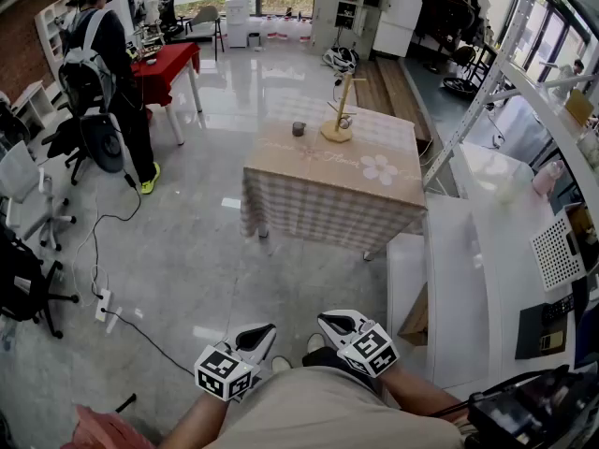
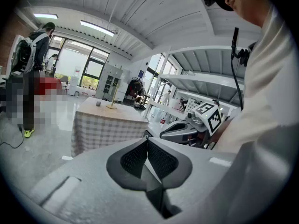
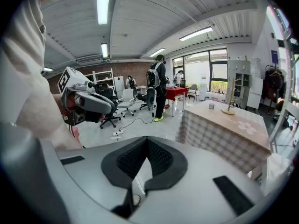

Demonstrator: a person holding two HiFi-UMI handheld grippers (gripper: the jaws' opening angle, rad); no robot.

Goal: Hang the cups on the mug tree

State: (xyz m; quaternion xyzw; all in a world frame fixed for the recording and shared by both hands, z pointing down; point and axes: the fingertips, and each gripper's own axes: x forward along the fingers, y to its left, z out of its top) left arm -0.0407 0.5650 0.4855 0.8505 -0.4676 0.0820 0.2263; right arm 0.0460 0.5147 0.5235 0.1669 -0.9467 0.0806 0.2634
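- The counter (image 1: 318, 199), draped in a checked cloth with a flower print, stands in the middle of the room, well apart from both grippers.
- The mug tree (image 1: 339, 120), a slim wooden pole on a round base, stands upright near the counter's far edge, roughly midway along it.
- One cup (image 1: 299, 129), small and dark, sits upright on the counter just left of the mug tree, near it but not touching, also close to the far edge.
- The left gripper (image 1: 265, 332) is held low at the bottom of the head view, close to the person's body. Its jaws are clenched tip to tip with nothing between them.
- The right gripper (image 1: 326, 322) hangs just beside the left, both angled a little downward. Its jaws also meet at the tips and grasp nothing.
- Each gripper view shows the other gripper off to the side and the counter far off beyond the jaws.
- A person with a backpack (image 1: 108, 73) stands on the glossy floor (image 1: 187, 251) at far left, beside a red table (image 1: 170, 64).
- White shelving (image 1: 524, 110) runs along the right side of the room.
- A cable (image 1: 122, 218) trails across the floor at left to a power strip (image 1: 103, 304).
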